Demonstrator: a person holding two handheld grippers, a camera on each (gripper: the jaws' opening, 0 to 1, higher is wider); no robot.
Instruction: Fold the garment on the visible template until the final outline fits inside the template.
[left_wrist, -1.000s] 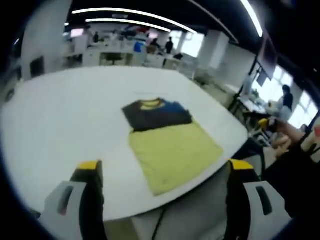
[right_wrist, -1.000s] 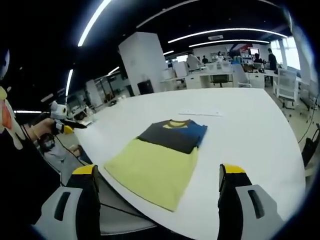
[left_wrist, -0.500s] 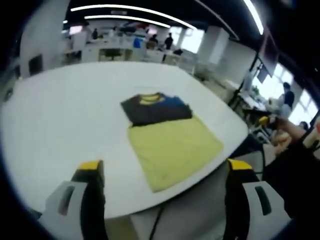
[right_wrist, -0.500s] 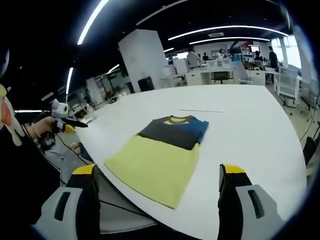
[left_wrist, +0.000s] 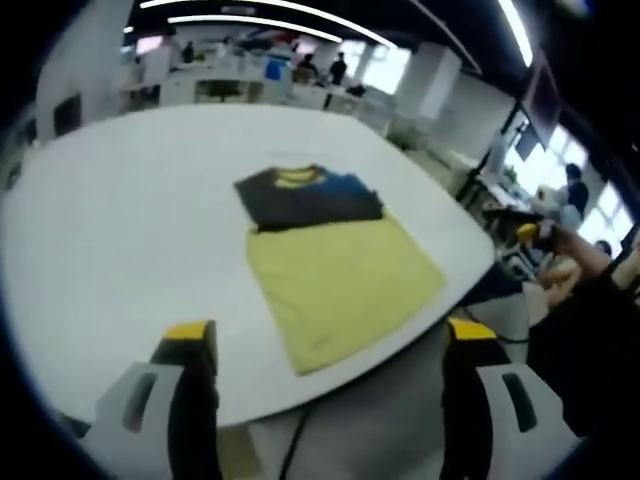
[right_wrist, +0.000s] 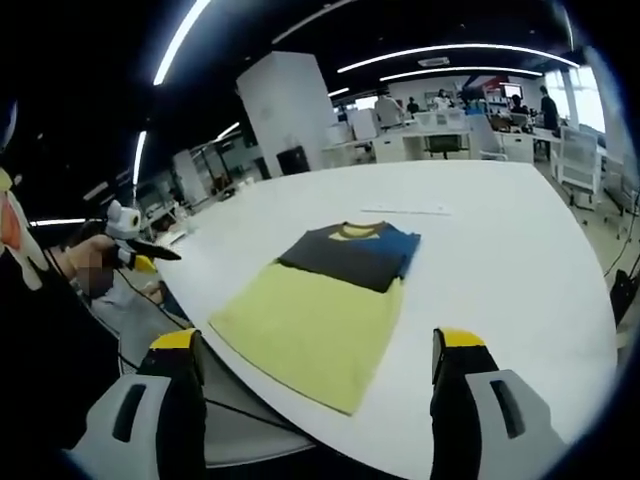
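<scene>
A big white surface (left_wrist: 120, 230) (right_wrist: 500, 250) stood in a wide office room. The garment (left_wrist: 325, 255) (right_wrist: 325, 295), a folded shirt, lay flat on the surface, close to its near edge. The bigger part of the shirt was yellow and reached almost to that edge. The smaller part was dark grey with a bit of blue and a yellow collar, and it lay farther in from the edge.

A thin pale strip (right_wrist: 405, 210) lay on the surface just past the shirt's collar end. I could not tell what it was.

The left claw (left_wrist: 325, 400) hung in the air off the near edge of the surface, apart from the shirt. Its two yellow-tipped jaws stood wide apart and gripped nothing. The right claw (right_wrist: 315, 400) also hung off the edge of the surface, near the yellow end of the shirt but not touching it. Its jaws were spread wide too, with nothing between them.
</scene>
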